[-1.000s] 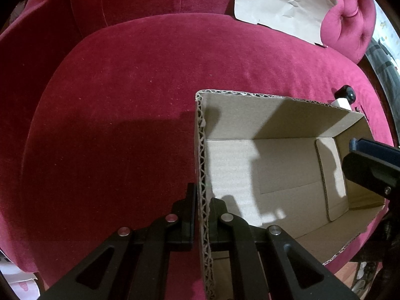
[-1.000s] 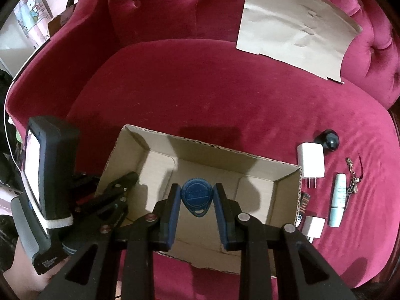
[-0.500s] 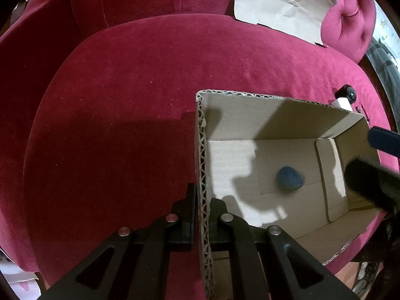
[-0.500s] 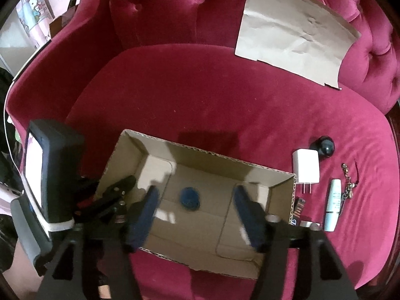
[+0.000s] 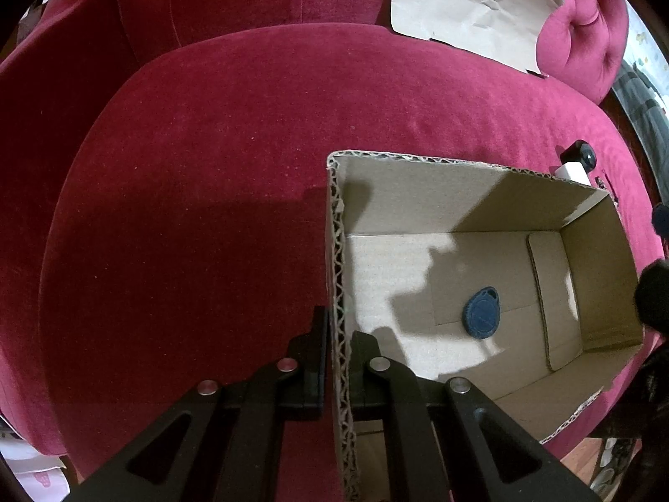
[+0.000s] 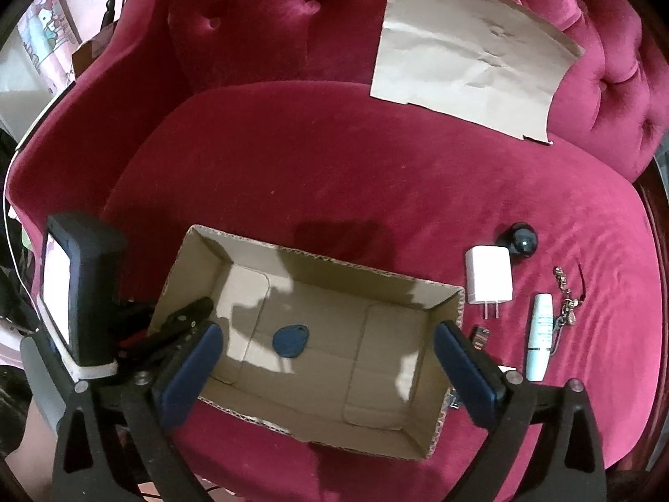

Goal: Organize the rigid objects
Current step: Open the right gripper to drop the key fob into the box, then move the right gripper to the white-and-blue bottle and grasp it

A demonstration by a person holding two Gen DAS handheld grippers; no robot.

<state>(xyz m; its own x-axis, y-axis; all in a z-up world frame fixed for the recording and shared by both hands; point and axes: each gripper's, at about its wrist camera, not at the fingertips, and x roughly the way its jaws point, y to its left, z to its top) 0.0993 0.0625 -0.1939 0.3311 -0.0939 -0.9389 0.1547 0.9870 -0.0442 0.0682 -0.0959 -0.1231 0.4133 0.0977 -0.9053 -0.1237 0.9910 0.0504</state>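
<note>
Blue key fob [image 6: 290, 341] lies on the cardboard box [image 6: 418, 288] floor, between and beyond the right gripper [image 6: 326, 370] jaws, just spread wide and empty. Left gripper [image 5: 338, 355] pinches the box wall. White charger [image 6: 488, 280], white tube [image 6: 539, 341] and keychain [image 6: 565, 305] remain outside.

Scene dim overall, warm indoor light falling from above. Bright patches lit floor of cardboard box [image 5: 468, 251]; hard-edged gripper shadows crossed it in both views. Red velvet sofa [image 6: 376, 175] showed soft sheen, no harsh glare. Window area at frame corners overexposed. Strong fisheye bending and black vignette at edges. Centre sharp; right gripper's [image 6: 330, 359] pads slightly soft, close to lens.
</note>
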